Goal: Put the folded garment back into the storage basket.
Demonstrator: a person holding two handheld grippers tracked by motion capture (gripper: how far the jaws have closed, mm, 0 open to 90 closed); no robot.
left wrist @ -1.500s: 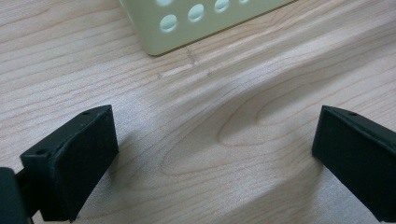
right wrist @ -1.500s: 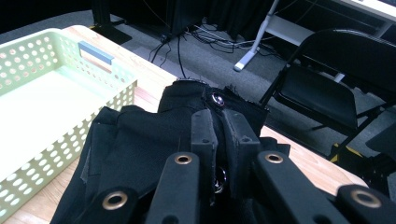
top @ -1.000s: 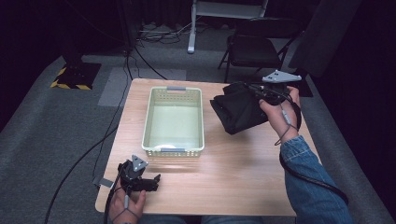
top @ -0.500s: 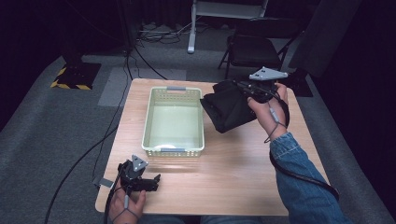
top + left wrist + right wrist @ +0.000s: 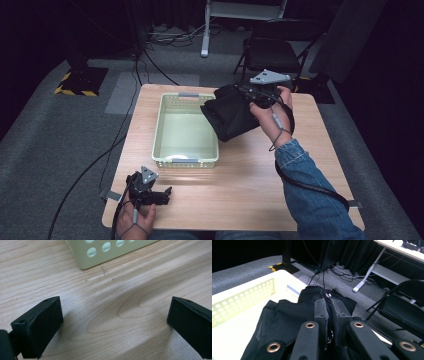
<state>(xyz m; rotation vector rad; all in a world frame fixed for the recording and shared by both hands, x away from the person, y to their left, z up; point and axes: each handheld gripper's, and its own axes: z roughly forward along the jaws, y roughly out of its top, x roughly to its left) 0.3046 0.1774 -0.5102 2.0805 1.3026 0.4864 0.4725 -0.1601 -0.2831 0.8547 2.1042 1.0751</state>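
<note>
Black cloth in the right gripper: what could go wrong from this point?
1. The right gripper pinches only a thin edge of the black cloth near an eyelet, so it might slip free.
2. Most of the cloth hangs beside the basket's right rim; lowered here, part could drape over the wall onto the table.
3. The left gripper rests open near the table's front edge, too far to help.

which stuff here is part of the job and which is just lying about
In the job:
- black cloth, clamped in the right hand-held gripper
- pale green basket, empty on the table

Lying about:
- folding chair
- floor cables
- left hand-held gripper, idle and open
</note>
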